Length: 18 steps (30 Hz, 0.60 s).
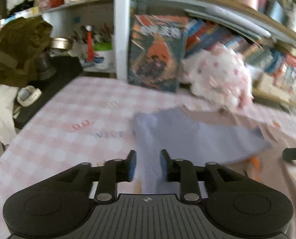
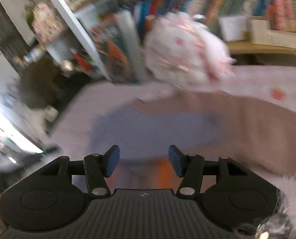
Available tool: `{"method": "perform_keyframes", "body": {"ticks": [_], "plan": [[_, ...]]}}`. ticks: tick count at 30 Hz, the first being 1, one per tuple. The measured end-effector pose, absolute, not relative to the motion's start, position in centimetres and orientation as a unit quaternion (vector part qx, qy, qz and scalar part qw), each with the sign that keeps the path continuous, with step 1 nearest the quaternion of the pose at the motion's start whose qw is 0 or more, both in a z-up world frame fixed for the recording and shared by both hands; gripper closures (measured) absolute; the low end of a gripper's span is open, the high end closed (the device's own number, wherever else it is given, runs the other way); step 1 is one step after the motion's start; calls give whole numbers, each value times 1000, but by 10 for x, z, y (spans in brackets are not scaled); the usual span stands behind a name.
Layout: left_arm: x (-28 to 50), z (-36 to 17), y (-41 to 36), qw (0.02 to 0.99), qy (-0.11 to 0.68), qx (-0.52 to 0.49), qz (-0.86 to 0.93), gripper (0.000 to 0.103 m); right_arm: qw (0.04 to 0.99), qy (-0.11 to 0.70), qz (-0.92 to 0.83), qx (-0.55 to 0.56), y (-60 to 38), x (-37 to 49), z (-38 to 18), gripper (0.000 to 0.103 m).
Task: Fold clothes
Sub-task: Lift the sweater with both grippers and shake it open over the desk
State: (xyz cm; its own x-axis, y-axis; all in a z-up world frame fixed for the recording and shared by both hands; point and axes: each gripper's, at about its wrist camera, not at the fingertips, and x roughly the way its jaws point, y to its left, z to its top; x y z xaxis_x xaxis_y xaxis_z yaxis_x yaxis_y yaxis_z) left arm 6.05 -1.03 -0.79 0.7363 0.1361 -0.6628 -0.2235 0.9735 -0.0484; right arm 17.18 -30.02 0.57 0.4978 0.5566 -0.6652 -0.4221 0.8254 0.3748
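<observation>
A lavender cloth [image 1: 197,137] lies flat on a beige-pink garment [image 1: 283,137] spread over the pink checked table [image 1: 68,119]. My left gripper [image 1: 148,165] hangs low over the cloth's near left corner. Its fingers are partly apart and the lavender fabric runs through the gap. In the right wrist view my right gripper [image 2: 144,163] stands open above the near edge of the lavender cloth [image 2: 152,127]. An orange patch [image 2: 164,171] shows beneath it on the beige-pink garment [image 2: 247,123]. Both views are blurred by motion.
A white bundle with pink dots [image 1: 217,77] sits at the table's back by an upright book [image 1: 156,53]. Bookshelves [image 1: 257,45] run behind. An olive-brown garment [image 1: 18,53] hangs at the left. A cup of pens [image 1: 102,55] stands nearby. A black gripper part [image 1: 293,155] shows at the right.
</observation>
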Motion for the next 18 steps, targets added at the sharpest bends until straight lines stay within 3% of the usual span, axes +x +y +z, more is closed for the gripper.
{"method": "perform_keyframes", "body": {"ticks": [9, 13, 17, 18], "plan": [[31, -52, -40, 902, 414, -75, 102, 54, 875, 455, 164, -14, -386, 115, -46, 51], [25, -63, -45, 894, 425, -87, 111, 53, 872, 463, 159, -21, -397, 104, -55, 51], [27, -68, -47, 889, 436, -91, 107, 58, 866, 470, 171, -28, -394, 96, -59, 55], [29, -68, -45, 889, 436, -82, 111, 74, 863, 471, 176, -34, -391, 94, -60, 59]]}}
